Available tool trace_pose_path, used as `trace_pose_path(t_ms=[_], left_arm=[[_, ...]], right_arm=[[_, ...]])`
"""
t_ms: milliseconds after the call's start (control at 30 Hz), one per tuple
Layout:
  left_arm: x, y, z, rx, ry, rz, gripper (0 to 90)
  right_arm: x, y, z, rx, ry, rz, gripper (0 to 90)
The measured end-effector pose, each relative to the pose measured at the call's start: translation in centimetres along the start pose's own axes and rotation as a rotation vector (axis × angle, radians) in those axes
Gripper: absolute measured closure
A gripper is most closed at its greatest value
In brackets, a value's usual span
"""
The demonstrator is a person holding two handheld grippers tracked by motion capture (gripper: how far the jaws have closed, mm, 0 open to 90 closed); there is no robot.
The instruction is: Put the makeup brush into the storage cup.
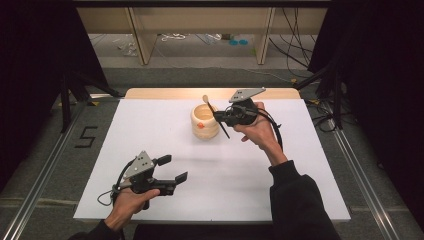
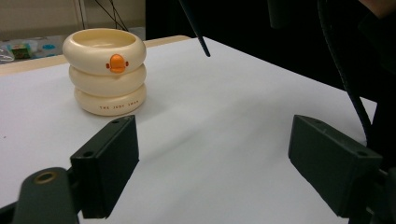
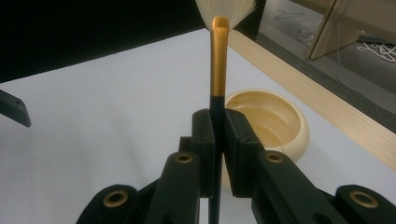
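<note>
A cream holder (image 1: 205, 122) of stacked rings, with an orange duck mark (image 2: 116, 63) on it, stands upright at the far middle of the white table (image 1: 150, 135). My right gripper (image 1: 220, 116) hovers just right of the holder's rim, shut on a brush (image 3: 218, 56) with a black handle, gold ferrule and pale bristles. In the high view the bristle end (image 1: 205, 98) is tilted up beyond the holder, and the handle tip (image 1: 227, 134) points down toward me. My left gripper (image 1: 172, 168) rests low at the near left, open with nothing between its fingers, facing the holder (image 2: 105, 70).
A wooden strip (image 1: 165, 93) runs along the table's far edge. Beyond it are grey floor, loose cables and wooden furniture legs (image 1: 142, 40). Dark curtains hang on both sides. The right gripper's black cable (image 1: 277, 132) loops beside the person's wrist.
</note>
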State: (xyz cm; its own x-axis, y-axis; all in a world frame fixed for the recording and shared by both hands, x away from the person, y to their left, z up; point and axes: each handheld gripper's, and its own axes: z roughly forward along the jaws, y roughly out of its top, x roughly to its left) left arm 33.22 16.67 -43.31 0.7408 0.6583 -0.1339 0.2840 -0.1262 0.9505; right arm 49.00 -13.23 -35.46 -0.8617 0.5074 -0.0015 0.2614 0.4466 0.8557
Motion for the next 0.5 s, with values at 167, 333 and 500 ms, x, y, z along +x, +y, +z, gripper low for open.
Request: trace_pose_path(t_ms=[167, 333, 500], left_arm=[[0.17, 0.02, 0.00, -0.001, -0.001, 0.014, 15.9], [0.26, 0.06, -0.01, -0.004, 0.017, 0.030, 15.9], [0.23, 0.05, 0.02, -0.004, 0.018, 0.028, 15.9]], right_arm=[[0.01, 0.17, 0.19, -0.008, -0.003, -0.001, 83.3], [-0.02, 0.45, 0.37, -0.017, -0.008, -0.006, 83.3], [0.12, 0.69, 0.57, -0.029, -0.011, -0.005, 83.3]])
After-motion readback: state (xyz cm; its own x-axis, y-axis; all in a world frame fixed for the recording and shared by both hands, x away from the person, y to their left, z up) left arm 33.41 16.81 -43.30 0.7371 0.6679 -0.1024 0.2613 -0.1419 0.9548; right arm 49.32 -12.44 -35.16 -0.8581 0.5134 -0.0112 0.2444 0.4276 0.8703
